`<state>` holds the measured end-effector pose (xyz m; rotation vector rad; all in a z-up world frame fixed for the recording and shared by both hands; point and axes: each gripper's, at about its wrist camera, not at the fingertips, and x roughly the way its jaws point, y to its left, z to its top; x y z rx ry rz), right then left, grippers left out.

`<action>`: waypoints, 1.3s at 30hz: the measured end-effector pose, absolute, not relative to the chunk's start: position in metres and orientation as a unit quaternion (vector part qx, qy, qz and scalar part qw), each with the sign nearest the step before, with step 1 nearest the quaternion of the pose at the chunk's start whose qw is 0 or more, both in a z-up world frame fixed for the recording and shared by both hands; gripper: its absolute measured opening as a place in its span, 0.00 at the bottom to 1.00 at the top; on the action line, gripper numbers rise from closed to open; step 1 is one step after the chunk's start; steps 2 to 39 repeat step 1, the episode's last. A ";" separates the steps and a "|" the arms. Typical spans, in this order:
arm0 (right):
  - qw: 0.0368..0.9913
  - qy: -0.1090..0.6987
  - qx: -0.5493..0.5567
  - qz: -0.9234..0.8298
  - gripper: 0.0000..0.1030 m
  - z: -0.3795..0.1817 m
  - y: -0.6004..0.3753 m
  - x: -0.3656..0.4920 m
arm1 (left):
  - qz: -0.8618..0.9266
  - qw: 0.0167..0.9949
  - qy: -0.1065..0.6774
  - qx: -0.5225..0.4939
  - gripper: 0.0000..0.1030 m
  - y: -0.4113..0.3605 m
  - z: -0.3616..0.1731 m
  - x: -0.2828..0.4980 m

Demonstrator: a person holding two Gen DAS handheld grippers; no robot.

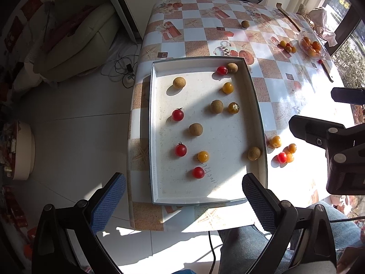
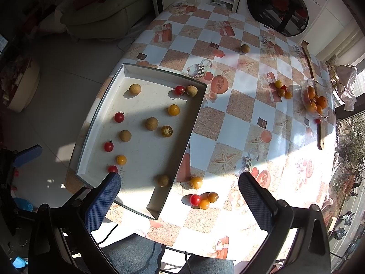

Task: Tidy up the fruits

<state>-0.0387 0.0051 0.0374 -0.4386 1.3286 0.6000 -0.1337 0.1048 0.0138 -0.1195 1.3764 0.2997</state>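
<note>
A white tray (image 1: 157, 137) lies on the checked table and holds several red cherry tomatoes (image 1: 181, 150), yellow tomatoes (image 1: 203, 156) and brown longans (image 1: 195, 129), all scattered. My left gripper (image 1: 182, 203) is open and empty, above the tray's near edge. My right gripper (image 2: 179, 202) is open and empty, above a small cluster of a red tomato (image 2: 195, 200) and yellow ones (image 2: 204, 204) on the table right of the tray (image 2: 194, 118). A yellow tomato (image 2: 196, 182) lies beside the tray wall. The right gripper also shows in the left wrist view (image 1: 319, 137).
A glass bowl of orange fruit (image 2: 316, 101) stands at the far right, with a small fruit cluster (image 2: 281, 90) beside it. A lone longan (image 2: 245, 48) lies far back. A long wooden stick (image 2: 313, 86) lies along the right edge. A sofa and a washing machine stand behind.
</note>
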 end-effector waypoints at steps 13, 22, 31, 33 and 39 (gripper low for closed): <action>0.724 0.603 -0.198 0.271 1.00 0.036 0.005 -0.041 | 0.138 0.760 0.633 -0.055 0.99 0.105 0.014 -0.134; 0.724 0.603 -0.198 0.271 1.00 0.036 0.005 -0.041 | 0.138 0.760 0.633 -0.055 0.99 0.105 0.014 -0.134; 0.724 0.603 -0.198 0.271 1.00 0.036 0.005 -0.041 | 0.138 0.760 0.633 -0.055 0.99 0.105 0.014 -0.134; 0.724 0.603 -0.198 0.271 1.00 0.036 0.005 -0.041 | 0.138 0.760 0.633 -0.055 0.99 0.105 0.014 -0.134; 0.724 0.603 -0.198 0.271 1.00 0.036 0.005 -0.041 | 0.138 0.760 0.633 -0.055 0.99 0.105 0.014 -0.134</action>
